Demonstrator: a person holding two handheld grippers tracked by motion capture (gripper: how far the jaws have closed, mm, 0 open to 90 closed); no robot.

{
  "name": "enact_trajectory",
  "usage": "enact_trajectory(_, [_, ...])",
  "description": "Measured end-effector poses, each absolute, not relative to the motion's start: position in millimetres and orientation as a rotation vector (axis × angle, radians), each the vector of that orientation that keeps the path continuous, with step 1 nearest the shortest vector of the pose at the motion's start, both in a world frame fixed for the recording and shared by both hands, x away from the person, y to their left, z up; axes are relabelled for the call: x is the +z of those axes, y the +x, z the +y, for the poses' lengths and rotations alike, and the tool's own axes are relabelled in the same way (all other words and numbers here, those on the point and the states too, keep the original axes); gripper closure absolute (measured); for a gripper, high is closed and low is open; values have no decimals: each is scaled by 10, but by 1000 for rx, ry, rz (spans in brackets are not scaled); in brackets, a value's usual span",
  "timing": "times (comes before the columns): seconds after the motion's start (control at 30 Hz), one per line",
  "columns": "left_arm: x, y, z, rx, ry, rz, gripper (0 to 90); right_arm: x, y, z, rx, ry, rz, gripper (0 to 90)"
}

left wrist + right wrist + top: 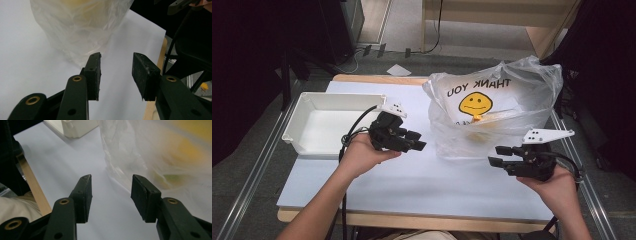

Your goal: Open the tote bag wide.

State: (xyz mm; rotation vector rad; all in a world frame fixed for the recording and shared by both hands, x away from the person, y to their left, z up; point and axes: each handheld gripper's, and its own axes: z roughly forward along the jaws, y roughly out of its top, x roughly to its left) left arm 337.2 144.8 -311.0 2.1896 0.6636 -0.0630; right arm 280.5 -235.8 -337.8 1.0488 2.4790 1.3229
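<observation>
1. Bag of clear plastic, printed with a yellow smiley and reversed "THANK YOU", is standing on the table, with yellow things showing blurred inside it.
2. Left gripper is hovering just left of the bag, its jaws standing apart with nothing between them; in the left gripper view the bag is sitting beyond the fingertips, untouched.
3. Right gripper is hovering near the bag's front right, jaws likewise apart and empty.
4. Tray, white, is lying well left of the bag, behind the left gripper.
</observation>
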Motion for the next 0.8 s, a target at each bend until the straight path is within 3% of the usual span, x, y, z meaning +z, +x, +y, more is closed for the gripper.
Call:
enact_trajectory(0.4, [-2689,3454,1455,-73,2172,600,620,-2959,2846,-2458,1415,1034,2500,577])
enact_trajectory(0.5, [-2562,3526,1470,-190,2151,640,618,-2844,2913,-2488,1427,1130,2529,626])
enact_trajectory(0.8, [-2275,3571,1433,-219,2155,632,658,-2564,2930,-2499,1438,1167,2558,656])
